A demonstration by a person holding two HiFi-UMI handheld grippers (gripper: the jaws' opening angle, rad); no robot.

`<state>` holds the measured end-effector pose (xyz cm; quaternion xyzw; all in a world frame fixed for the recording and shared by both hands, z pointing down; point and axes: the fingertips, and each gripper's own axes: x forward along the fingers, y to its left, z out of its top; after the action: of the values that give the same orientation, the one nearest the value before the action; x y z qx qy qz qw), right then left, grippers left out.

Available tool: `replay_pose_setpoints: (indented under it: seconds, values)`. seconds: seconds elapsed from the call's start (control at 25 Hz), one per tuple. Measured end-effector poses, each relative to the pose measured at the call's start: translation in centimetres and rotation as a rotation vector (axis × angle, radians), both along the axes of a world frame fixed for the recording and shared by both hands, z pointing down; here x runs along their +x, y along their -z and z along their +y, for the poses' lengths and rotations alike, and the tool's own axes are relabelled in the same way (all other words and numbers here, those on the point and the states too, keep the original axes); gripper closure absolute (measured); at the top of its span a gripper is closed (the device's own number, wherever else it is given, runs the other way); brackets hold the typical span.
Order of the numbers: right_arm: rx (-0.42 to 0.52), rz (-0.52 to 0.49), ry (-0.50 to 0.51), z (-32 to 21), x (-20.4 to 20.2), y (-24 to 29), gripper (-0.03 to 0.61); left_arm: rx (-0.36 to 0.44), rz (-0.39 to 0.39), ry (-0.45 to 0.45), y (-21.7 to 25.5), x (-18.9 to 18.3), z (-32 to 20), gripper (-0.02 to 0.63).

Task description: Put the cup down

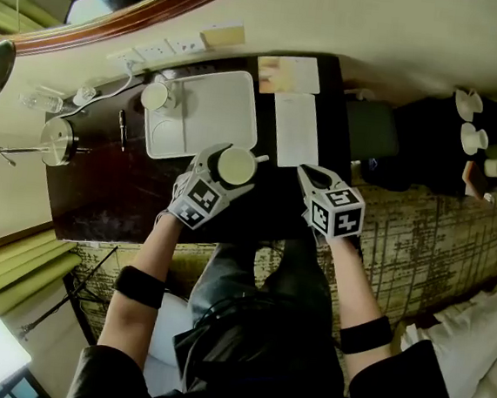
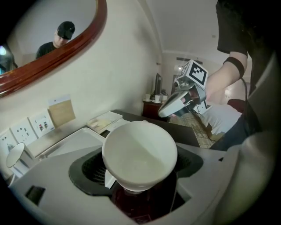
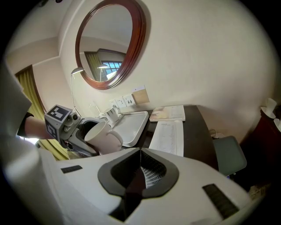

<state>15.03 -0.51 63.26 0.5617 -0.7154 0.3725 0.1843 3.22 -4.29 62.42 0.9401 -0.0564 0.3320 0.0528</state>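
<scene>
Where the head view looks down on the dark table (image 1: 100,197), the left claw (image 1: 220,174) is clamped on a white cup (image 1: 236,165) just off the near edge of the tray (image 1: 209,81). The right claw (image 1: 310,179), jaws together and empty, is well right of the tray. The left gripper view shows the cup between wide-set jaws, with the tray behind. In the right gripper view the cup tilts beside the tray's near corner, and papers (image 3: 167,134) lie right of the tray.
</scene>
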Motion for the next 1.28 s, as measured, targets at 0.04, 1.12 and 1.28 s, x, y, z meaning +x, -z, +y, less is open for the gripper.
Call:
replay_pose_setpoints:
  seconds: [0.04, 1.12, 1.28]
  values:
    - [-0.001, -0.002, -0.004, 0.1, 0.2, -0.1, 0.56, 0.001, -0.004, -0.019, -0.3, 0.3, 0.5, 0.193]
    - [-0.025, -0.006, -0.023, 1.9, 2.6, -0.7, 0.56, 0.015, -0.091, -0.141, -6.6, 1.8, 3.9, 0.143]
    - [-0.019, -0.01, -0.007, 1.6, 2.5, -0.4, 0.56, 0.066, -0.105, -0.171, -5.3, 1.9, 3.8, 0.14]
